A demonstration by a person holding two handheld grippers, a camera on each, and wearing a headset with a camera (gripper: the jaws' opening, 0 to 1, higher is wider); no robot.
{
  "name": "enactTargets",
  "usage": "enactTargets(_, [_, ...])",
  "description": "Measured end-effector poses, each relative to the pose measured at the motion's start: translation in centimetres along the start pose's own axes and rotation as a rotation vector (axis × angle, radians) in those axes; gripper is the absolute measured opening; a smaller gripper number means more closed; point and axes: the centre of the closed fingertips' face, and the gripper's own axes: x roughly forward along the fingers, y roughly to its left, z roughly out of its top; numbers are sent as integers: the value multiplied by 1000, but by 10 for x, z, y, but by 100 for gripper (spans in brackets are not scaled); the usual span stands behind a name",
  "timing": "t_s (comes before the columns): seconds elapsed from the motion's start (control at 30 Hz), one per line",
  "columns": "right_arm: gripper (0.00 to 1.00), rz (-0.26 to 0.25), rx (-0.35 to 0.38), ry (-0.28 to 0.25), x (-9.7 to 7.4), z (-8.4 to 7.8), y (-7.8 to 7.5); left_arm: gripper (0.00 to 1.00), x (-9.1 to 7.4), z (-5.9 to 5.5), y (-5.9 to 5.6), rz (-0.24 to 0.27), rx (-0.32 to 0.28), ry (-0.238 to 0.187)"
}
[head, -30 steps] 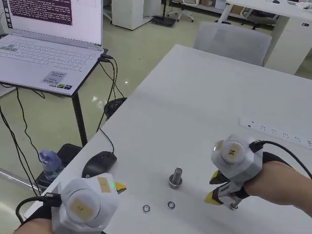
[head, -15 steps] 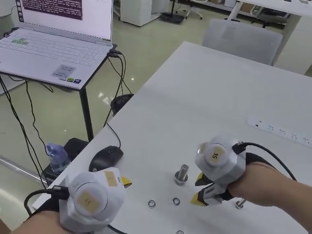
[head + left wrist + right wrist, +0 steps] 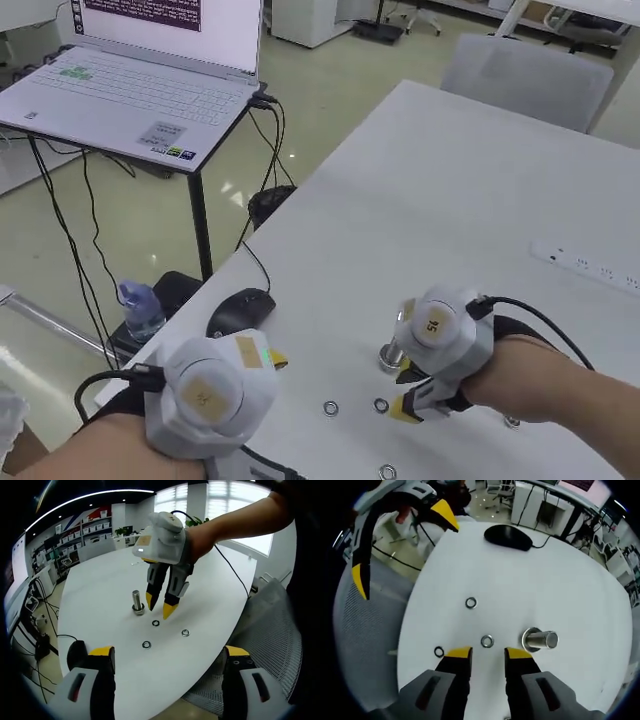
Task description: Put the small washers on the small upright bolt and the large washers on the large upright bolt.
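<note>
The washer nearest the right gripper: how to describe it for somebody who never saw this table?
On the white table, find the large upright bolt beside the right gripper. Of the three lying near it, this washer is closest to the bolt, just off the gripper's yellow tips.

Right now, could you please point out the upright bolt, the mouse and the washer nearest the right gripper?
upright bolt [image 3: 137,601], left gripper view, on its shank.
mouse [image 3: 240,312], head view, on its top shell.
washer [image 3: 484,641], right gripper view, on its metal ring.
</note>
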Motion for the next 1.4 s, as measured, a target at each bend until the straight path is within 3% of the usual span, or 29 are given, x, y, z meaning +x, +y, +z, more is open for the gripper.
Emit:
enactTargets(0.47, [25, 2, -30, 22, 21, -1, 0, 87, 1, 3, -4, -4, 2, -7])
enactTargets(0.9, [19, -1, -31, 17, 21, -1, 0, 86, 0, 2, -3, 3, -8, -12])
enactTargets(1.4, [14, -20, -5, 48, 20, -3, -2, 84, -2, 4, -7, 2, -3, -8])
